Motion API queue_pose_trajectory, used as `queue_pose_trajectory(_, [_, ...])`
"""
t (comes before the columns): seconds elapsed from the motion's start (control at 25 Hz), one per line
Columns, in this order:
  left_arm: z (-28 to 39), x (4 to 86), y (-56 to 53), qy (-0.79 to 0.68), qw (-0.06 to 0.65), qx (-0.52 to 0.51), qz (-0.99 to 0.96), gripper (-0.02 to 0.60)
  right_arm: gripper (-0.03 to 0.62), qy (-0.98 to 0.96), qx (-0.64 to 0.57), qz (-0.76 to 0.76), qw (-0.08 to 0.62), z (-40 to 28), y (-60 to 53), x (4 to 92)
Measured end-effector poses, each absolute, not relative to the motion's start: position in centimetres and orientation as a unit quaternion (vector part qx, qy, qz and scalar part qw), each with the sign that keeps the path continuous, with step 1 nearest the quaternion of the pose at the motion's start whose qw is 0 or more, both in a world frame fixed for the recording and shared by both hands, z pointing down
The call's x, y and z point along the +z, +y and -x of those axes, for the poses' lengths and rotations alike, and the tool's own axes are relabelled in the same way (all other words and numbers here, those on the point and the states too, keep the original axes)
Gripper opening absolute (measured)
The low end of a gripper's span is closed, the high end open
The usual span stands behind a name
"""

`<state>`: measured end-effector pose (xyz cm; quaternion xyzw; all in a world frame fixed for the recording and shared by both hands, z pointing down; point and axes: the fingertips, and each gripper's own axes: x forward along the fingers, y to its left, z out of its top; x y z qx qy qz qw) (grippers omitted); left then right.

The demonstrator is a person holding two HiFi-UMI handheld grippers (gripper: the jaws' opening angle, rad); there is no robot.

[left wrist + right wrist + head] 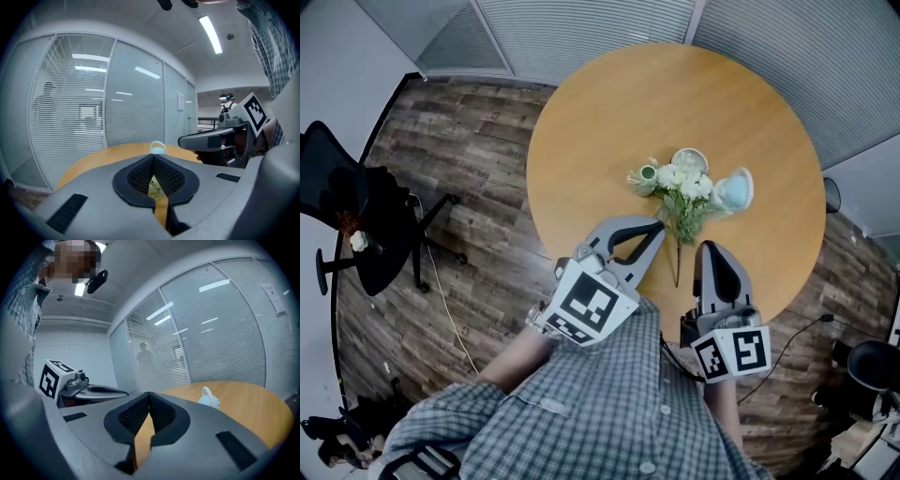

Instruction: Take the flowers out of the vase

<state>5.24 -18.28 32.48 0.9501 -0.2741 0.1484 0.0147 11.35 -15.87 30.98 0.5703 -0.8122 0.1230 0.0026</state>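
While the round table [600,122] is being faced, the left gripper [660,226] and right gripper [708,246] are being held, jaws together and empty, over its near edge; mid-table, the flowers [684,187] are lying flat, seemingly out of the pale blue vessel [734,191] there, so no pull is being demanded.

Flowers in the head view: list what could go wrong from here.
1. Both the left gripper and the right gripper are shut; pushing in like this would likely shove the flowers rather than grip them.
2. The light blue vase sits close against the blooms, with a white cup just behind; pulling the bunch could knock either.
3. The thin stem seems to lie flat on the table, so a pinch may slip.
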Motion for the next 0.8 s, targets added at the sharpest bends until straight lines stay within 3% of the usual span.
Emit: queue_pose_trajectory(0.8, [-5.46, 32.99, -18.49, -0.272, 0.015, 0.153, -0.950, 0.008, 0.011, -0.813, 0.126, -0.568, 0.016, -11.26, -16.05, 31.65])
